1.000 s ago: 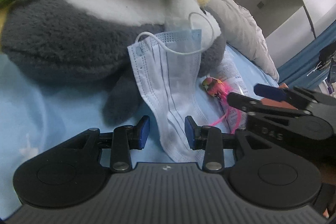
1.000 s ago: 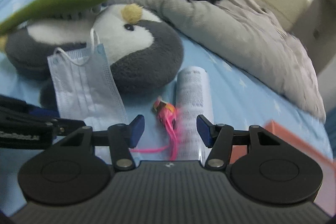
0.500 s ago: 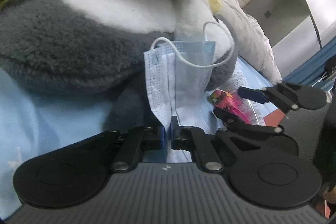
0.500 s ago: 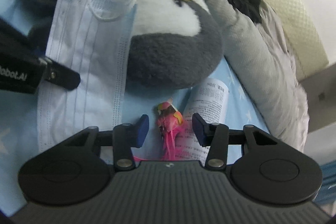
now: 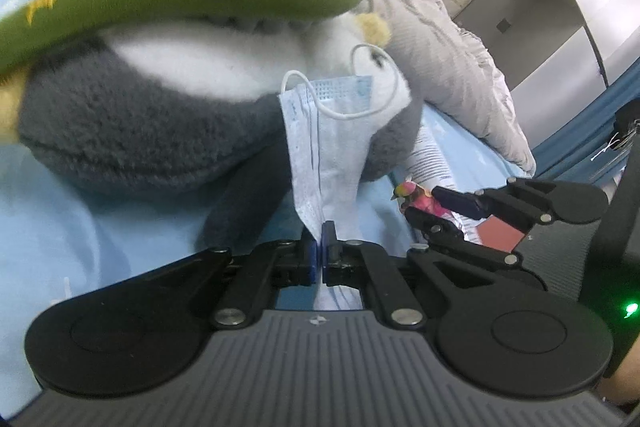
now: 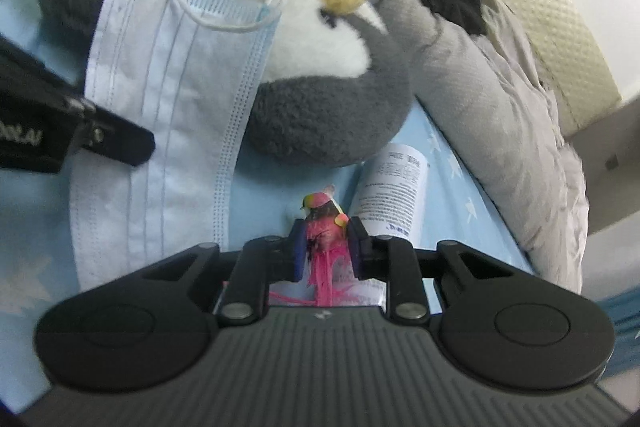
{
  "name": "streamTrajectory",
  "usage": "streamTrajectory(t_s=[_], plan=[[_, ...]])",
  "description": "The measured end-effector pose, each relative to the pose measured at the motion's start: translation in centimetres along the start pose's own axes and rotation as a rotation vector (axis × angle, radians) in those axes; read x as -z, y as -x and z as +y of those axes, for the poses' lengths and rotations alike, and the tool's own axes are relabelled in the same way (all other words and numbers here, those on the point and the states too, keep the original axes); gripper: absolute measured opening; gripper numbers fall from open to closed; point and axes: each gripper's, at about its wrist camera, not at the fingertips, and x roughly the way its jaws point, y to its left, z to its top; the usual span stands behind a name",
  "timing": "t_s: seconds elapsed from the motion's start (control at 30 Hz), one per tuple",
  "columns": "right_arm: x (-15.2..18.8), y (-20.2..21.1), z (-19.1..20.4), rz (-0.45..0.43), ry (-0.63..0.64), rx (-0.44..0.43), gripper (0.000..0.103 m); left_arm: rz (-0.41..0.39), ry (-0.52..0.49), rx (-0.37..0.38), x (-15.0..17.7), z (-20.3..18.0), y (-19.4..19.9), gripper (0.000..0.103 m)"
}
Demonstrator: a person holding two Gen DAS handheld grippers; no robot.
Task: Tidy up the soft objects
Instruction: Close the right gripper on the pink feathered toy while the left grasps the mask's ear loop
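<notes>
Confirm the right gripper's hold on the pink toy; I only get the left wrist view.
Observer: The right gripper is closing with the pink toy between its pads, which look to touch both its sides.
Operator: Check what trails from it.
Observer: Pink strands run back under the gripper, toward the camera.
Operator: Report on the mask.
Observer: From the right wrist, the mask shows broad and unfolded, and its upper loop lies against the penguin.
</notes>
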Motion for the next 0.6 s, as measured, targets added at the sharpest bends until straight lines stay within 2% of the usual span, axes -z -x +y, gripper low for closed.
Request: streamTrajectory(t_s=[0.37, 0.6], plan=[[1.0, 6.4, -2.2, -0.016, -0.291, -0.055, 0.025, -0.009, -0.085, 0.005, -0.3, -3.3, 6.2, 0.003], [3.1, 11.0, -2.3, -0.037, -0.473, -0.085, 0.025, -0.003, -0.149, 0.001, 1.2, -5.5, 10.8, 0.003]])
